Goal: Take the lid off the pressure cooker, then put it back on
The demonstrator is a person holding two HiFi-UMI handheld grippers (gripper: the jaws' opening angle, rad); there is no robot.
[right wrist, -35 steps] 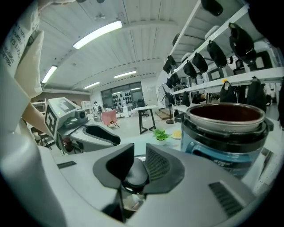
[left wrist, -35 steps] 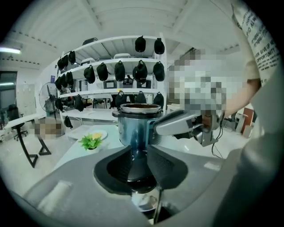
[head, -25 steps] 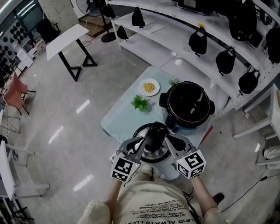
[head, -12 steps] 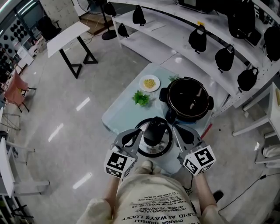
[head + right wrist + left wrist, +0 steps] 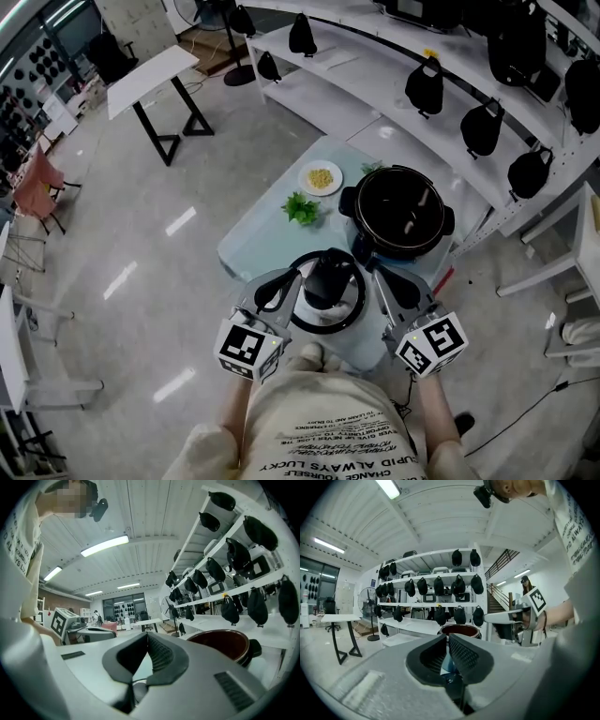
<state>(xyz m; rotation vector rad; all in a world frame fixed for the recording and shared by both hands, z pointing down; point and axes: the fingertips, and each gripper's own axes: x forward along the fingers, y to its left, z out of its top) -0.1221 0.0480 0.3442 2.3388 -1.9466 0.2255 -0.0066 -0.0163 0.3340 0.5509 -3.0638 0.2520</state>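
The pressure cooker (image 5: 398, 211) stands open on the pale table (image 5: 258, 248), its dark pot showing; it also appears in the left gripper view as the cooker (image 5: 459, 630) and in the right gripper view as the cooker (image 5: 220, 644). Its round lid (image 5: 326, 298) with a black knob hangs in the air in front of it, near the table's front edge. My left gripper (image 5: 279, 292) is shut on the lid's left rim and my right gripper (image 5: 380, 286) on its right rim. The left gripper (image 5: 446, 637) and right gripper (image 5: 147, 634) show jaw tips meeting, with the lid's edge dark below them.
A white plate of yellow food (image 5: 320, 178) and a bunch of green leaves (image 5: 300, 208) lie on the table left of the cooker. White shelves with black bags (image 5: 450, 84) run behind. A white trestle table (image 5: 155, 75) stands far left on the floor.
Both grippers have risen with the lid between them; the lid looks larger and nearer the camera, and the marker cubes have spread outward and lower in the head view.
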